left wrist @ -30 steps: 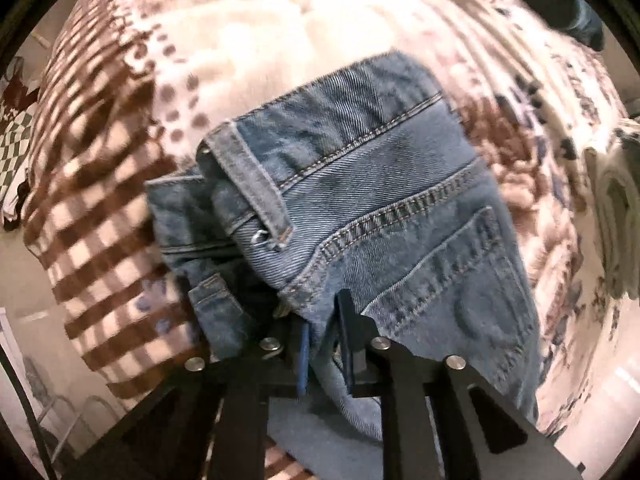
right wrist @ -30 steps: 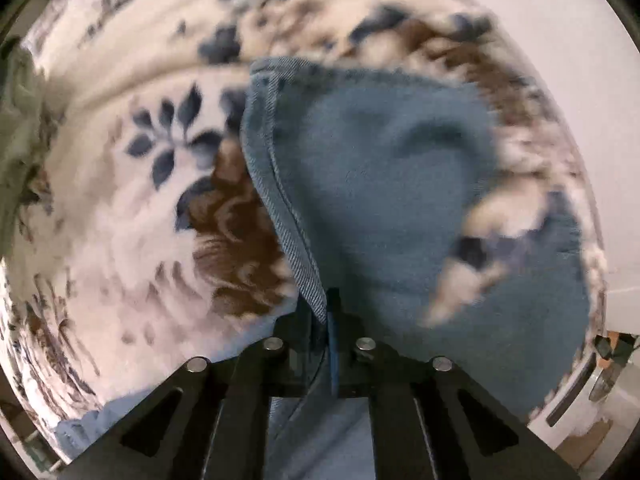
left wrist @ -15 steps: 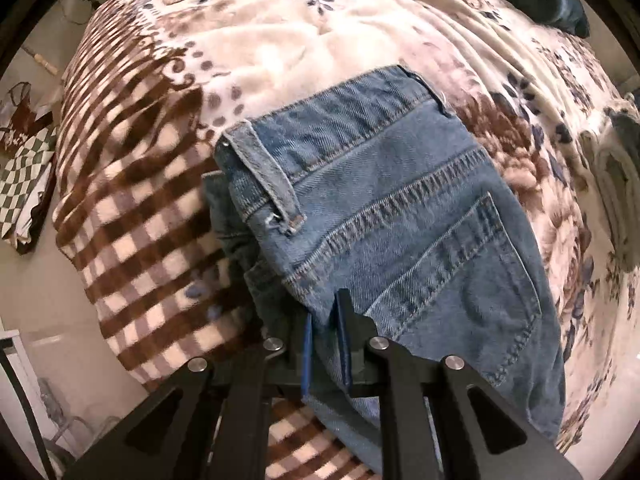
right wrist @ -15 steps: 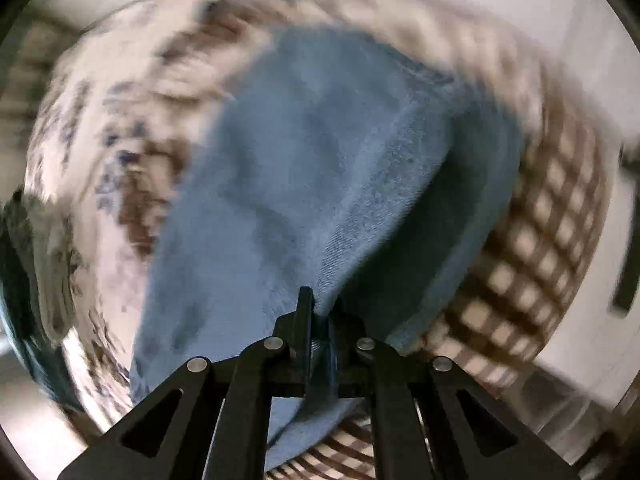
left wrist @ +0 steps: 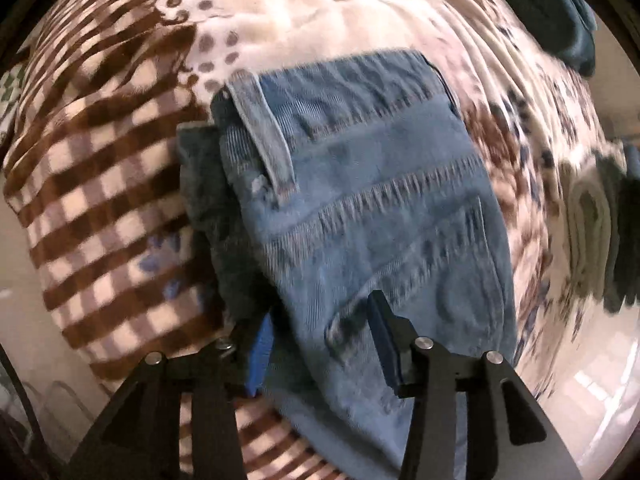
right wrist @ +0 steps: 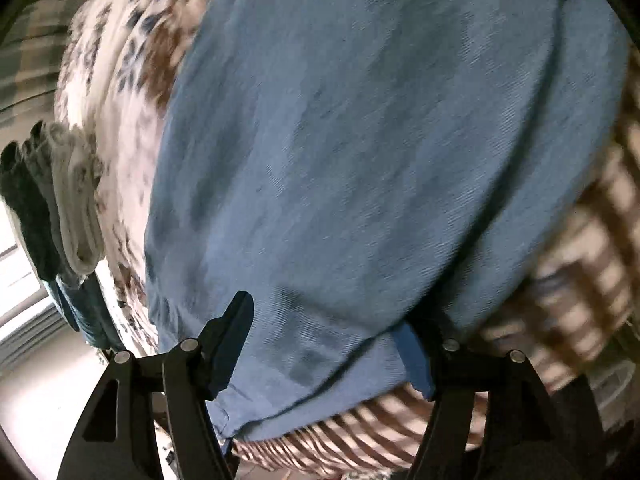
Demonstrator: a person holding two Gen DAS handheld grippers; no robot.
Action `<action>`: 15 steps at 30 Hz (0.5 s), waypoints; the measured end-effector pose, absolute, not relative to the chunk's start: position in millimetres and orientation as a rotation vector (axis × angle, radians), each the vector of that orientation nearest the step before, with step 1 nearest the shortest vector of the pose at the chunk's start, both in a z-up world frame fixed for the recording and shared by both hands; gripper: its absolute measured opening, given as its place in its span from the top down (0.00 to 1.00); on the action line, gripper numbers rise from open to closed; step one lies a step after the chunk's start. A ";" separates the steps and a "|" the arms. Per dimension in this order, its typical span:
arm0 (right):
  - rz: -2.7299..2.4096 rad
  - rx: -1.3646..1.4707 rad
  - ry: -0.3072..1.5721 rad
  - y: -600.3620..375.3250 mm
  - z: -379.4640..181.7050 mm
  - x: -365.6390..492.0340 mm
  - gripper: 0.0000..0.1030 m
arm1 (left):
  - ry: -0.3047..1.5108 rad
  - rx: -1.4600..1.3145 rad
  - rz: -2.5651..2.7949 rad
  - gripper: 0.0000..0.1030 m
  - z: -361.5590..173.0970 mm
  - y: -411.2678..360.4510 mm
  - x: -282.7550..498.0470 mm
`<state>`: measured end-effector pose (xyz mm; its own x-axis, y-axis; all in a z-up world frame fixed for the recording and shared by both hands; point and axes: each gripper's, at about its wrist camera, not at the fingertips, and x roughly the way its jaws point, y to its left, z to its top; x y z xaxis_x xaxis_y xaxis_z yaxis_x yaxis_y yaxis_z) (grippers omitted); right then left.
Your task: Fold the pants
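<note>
Blue denim pants [left wrist: 360, 200] lie folded on a patterned blanket [left wrist: 120, 184], waistband, belt loop and back pocket facing up in the left wrist view. My left gripper [left wrist: 322, 344] is open, its fingers astride the near edge of the folded denim. In the right wrist view the plain blue leg fabric [right wrist: 360, 160] fills the frame. My right gripper [right wrist: 326, 344] is open wide, fingers either side of the near folded edge of the pants.
A stack of folded grey and dark clothes [left wrist: 604, 220] lies at the right on the blanket, and shows at the left in the right wrist view [right wrist: 60, 200]. A dark teal garment [left wrist: 568, 32] lies at the far right. The blanket's checked edge [right wrist: 580, 280] drops to the floor.
Both grippers were shut on the denim and have opened, letting the folded pants go onto the blanket. The right gripper swung over with the leg fabric before it released.
</note>
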<state>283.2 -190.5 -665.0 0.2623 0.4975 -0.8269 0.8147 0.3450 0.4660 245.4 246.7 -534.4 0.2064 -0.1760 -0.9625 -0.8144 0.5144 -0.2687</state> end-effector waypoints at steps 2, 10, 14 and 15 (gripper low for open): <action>-0.364 1.241 1.358 -174.3 -661.8 289.1 0.63 | 1.313 -0.932 0.590 0.75 -532.9 250.6 249.1; -0.452 1.164 1.253 -173.9 -600.1 253.8 0.96 | 1.301 -0.682 0.533 0.90 -484.1 243.3 251.7; -0.448 1.134 1.278 -170.8 -585.0 233.0 0.96 | 1.349 -0.702 0.524 0.90 -492.5 259.0 250.3; -0.449 1.133 1.292 -172.4 -587.8 226.2 0.96 | 1.371 -0.698 0.529 0.90 -502.9 263.3 249.1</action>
<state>226.2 -172.4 -587.8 0.2865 0.3112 -0.9061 0.8060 0.4331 0.4035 249.1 263.3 -502.9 0.1380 -0.0568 -0.9888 -0.7065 0.6940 -0.1385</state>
